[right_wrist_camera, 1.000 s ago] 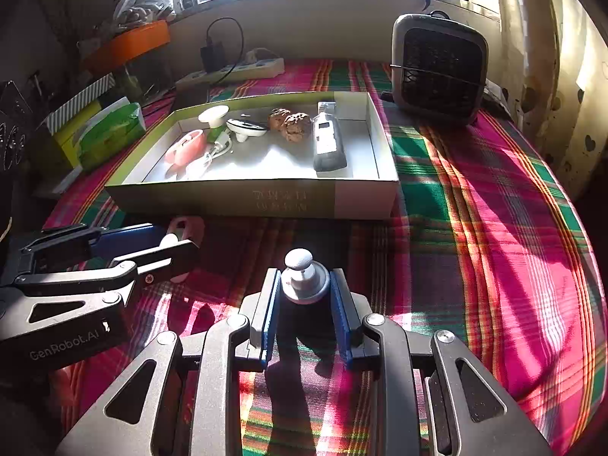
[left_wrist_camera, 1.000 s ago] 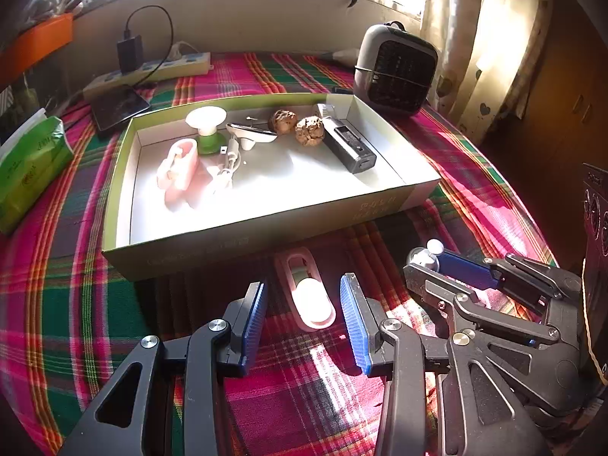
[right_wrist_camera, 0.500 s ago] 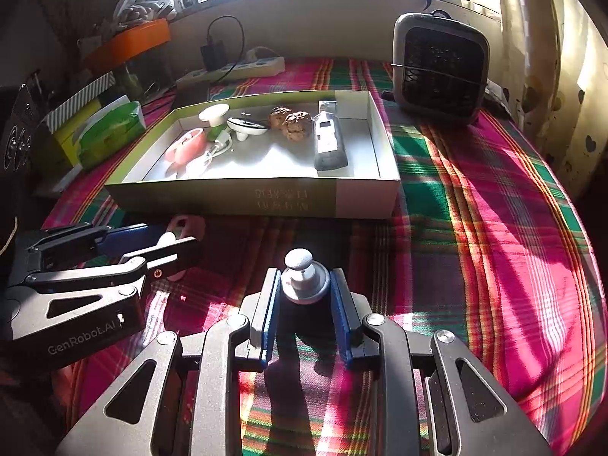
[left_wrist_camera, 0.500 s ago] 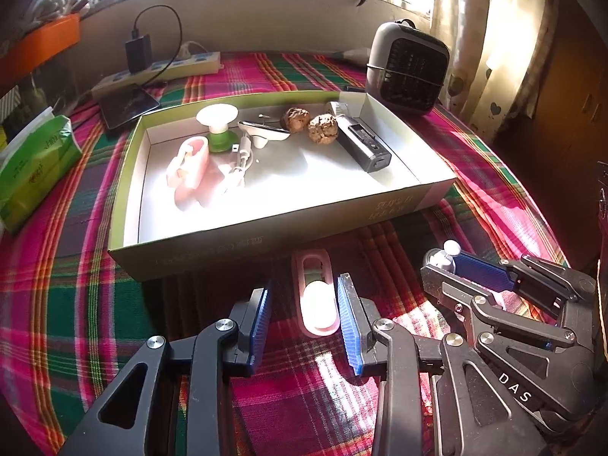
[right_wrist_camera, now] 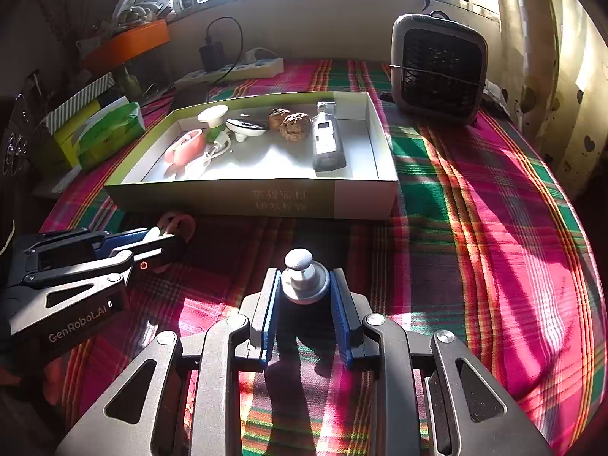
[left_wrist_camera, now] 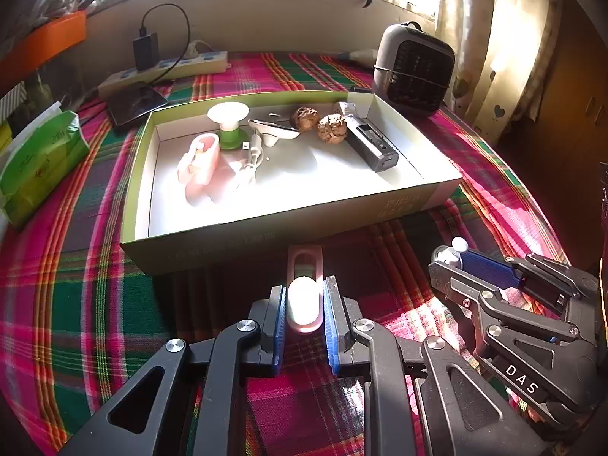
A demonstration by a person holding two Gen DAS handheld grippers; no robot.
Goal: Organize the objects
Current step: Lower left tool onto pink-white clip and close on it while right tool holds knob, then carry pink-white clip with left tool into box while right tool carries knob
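Strong sunlight from the windows falls across a worktop (right_wrist_camera: pixel 494 205) covered in a red, green and pink plaid cloth, with a small dark heater (right_wrist_camera: pixel 439 70) and a power strip (left_wrist_camera: pixel 167 70) along the far side and a green tissue pack (left_wrist_camera: pixel 38 159) at the left. A shallow green-walled cardboard box (left_wrist_camera: pixel 266 230) lies in the middle; inside it are a pink case (left_wrist_camera: pixel 199 157), a white-and-green mushroom-shaped item (left_wrist_camera: pixel 228 123), two brown walnut-like lumps (left_wrist_camera: pixel 319 123) and a dark rectangular device (left_wrist_camera: pixel 370 142). Just in front of the box's near wall, the left hand-held gripper (left_wrist_camera: pixel 303 315) has its blue pads closed against the sides of a pink oblong gadget (left_wrist_camera: pixel 304 296) with a white oval centre, which lies on the cloth pointing toward the box. To its right, the right hand-held gripper (right_wrist_camera: pixel 304 296) is clamped on a small grey knob-topped object (right_wrist_camera: pixel 304 279), low over the cloth and well short of the box.
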